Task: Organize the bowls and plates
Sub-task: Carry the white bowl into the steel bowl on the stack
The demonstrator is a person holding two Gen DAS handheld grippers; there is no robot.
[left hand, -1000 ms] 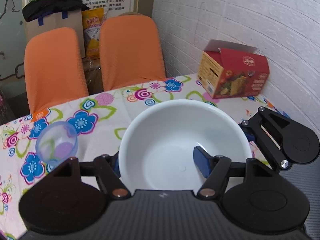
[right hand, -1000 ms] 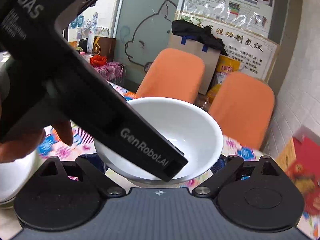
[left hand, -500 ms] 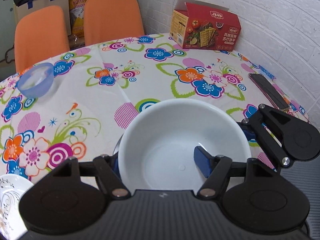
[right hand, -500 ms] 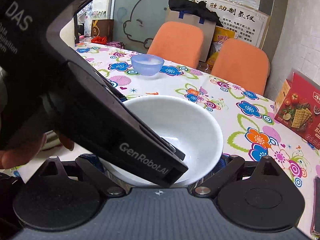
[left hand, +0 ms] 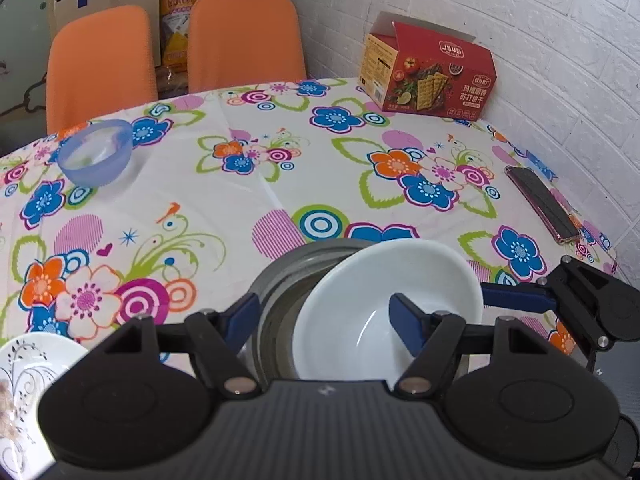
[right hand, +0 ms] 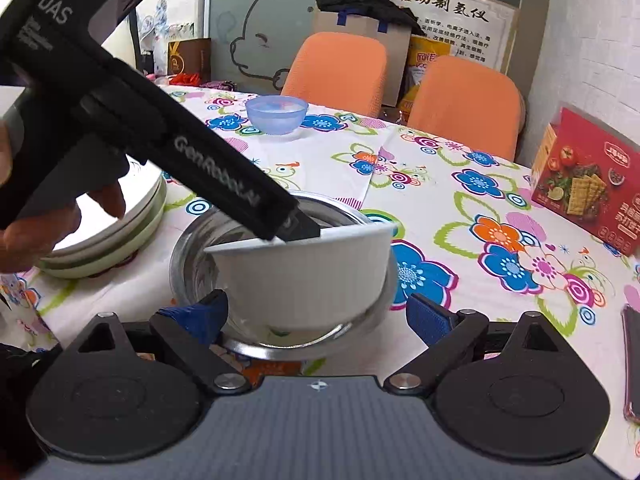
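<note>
A white bowl (left hand: 384,280) (right hand: 304,276) rests tilted inside a steel bowl (left hand: 280,280) (right hand: 192,256) on the flowered tablecloth. My left gripper (left hand: 324,318) is open: one finger is outside the steel rim, the other inside the white bowl. In the right wrist view, the left gripper's tip (right hand: 298,230) sits at the white bowl's rim. My right gripper (right hand: 316,314) is open, its pads on either side of the bowls with a gap at the right pad. One of its fingers (left hand: 516,300) lies beside the white rim.
A pale blue bowl (left hand: 96,152) (right hand: 276,114) stands farther back. Green-rimmed plates (right hand: 120,232) are stacked at left, a patterned plate (left hand: 24,364) nearby. A red cracker box (left hand: 428,72) and a phone (left hand: 540,204) lie near the wall. Two orange chairs (left hand: 244,36) stand behind.
The white bowl was carried in the air between both grippers and came down onto the table. It now lies in the steel bowl, which was hidden before.
</note>
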